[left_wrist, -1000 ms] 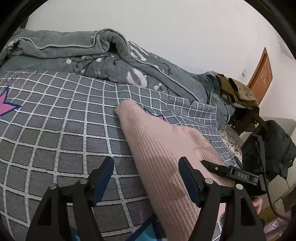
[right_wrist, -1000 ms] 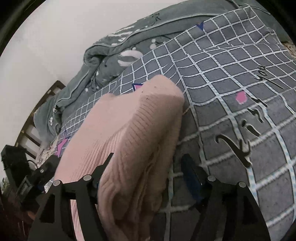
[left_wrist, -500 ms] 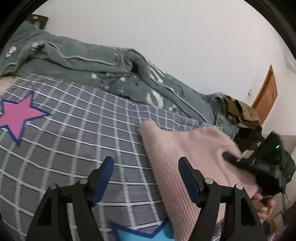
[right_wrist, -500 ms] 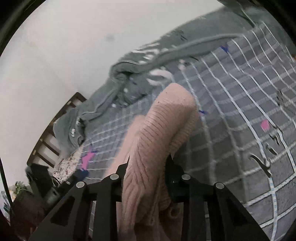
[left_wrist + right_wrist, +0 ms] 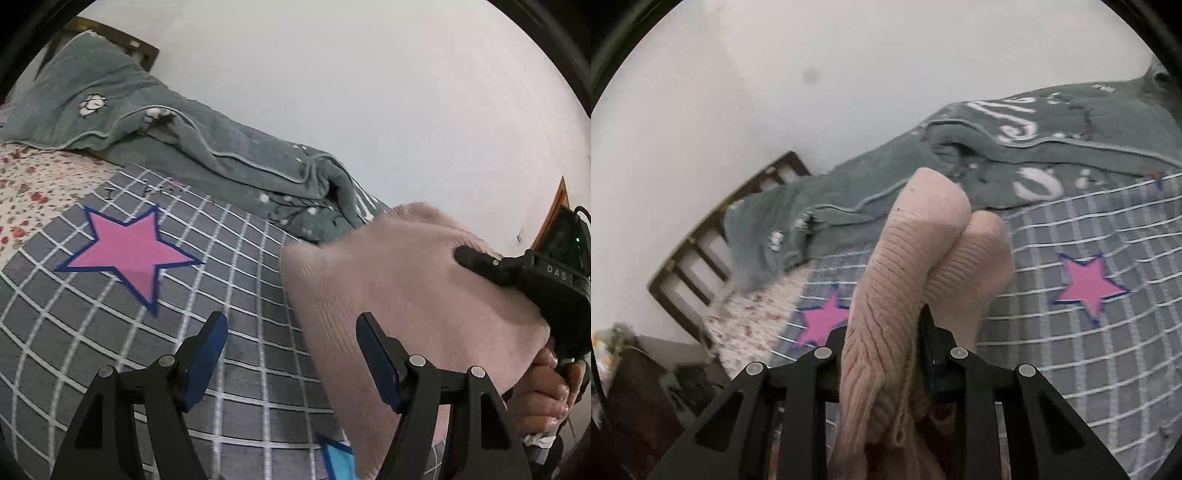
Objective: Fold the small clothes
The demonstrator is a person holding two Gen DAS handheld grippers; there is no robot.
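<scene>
A pink ribbed knit garment [image 5: 923, 229] is bunched between the fingers of my right gripper [image 5: 882, 332], which is shut on it and holds it up off the bed. Its folded end bulges out above the fingertips. In the left wrist view the same garment [image 5: 388, 288] hangs as a raised sheet at the right, with a black finger [image 5: 480, 262] of the right gripper pressed on its top and a person's hand [image 5: 543, 391] below it. My left gripper [image 5: 291, 325] stands open over the grey checked bedsheet [image 5: 92, 332], nothing between its fingers. The garment's edge lies just behind its right finger.
A rumpled grey-green blanket [image 5: 184, 140] lies along the wall behind the sheet, also visible in the right wrist view [image 5: 1034, 147]. A floral sheet [image 5: 29, 184] shows at the left. A dark wooden headboard [image 5: 701, 251] stands at the bed's end, and a brown door [image 5: 554, 214] at the far right.
My right gripper closed on the pink garment and lifted it off the bed. My left gripper swung left across the sheet toward the pink star, staying open.
</scene>
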